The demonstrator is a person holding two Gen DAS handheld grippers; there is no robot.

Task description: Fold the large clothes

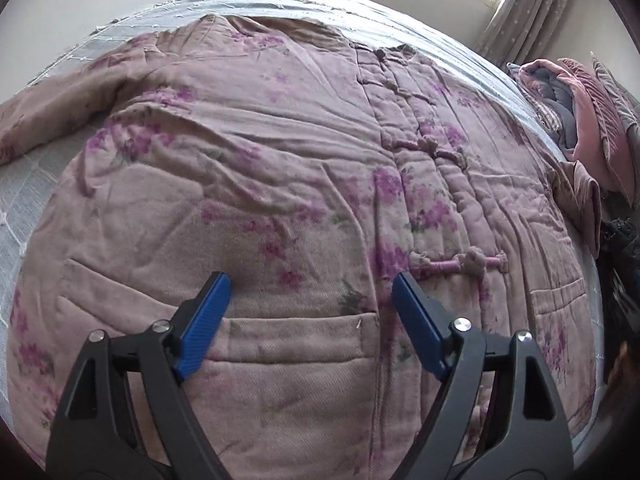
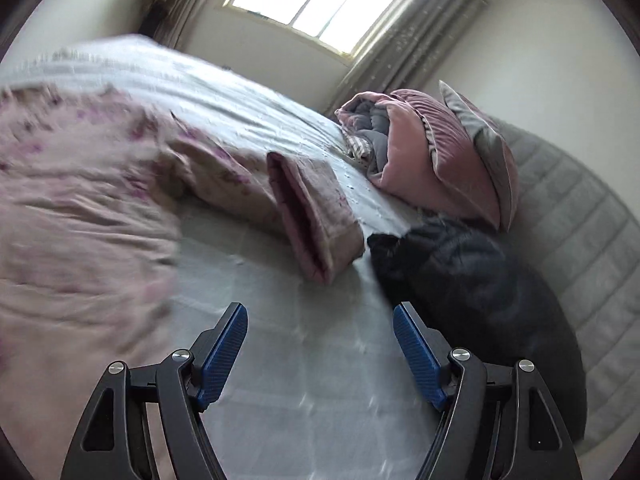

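Showing only rightward: dark garment (image 2: pixel 472 280); left gripper (image 1: pixel 310 280), right gripper (image 2: pixel 320 312) apart, empty.

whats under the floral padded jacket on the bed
The floral jacket lies spread flat on a pale grey bedspread, which shows around its edges and beside its sleeve. Anything directly beneath the jacket's body is covered and cannot be seen.

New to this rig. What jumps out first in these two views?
A big pink floral padded jacket lies spread front-up across the grey bedspread, knot buttons down its front. Both claws are open and empty: the left claw over the jacket's pocket, the right claw over bare bedspread near the sleeve cuff. Pink pillows sit under the window.
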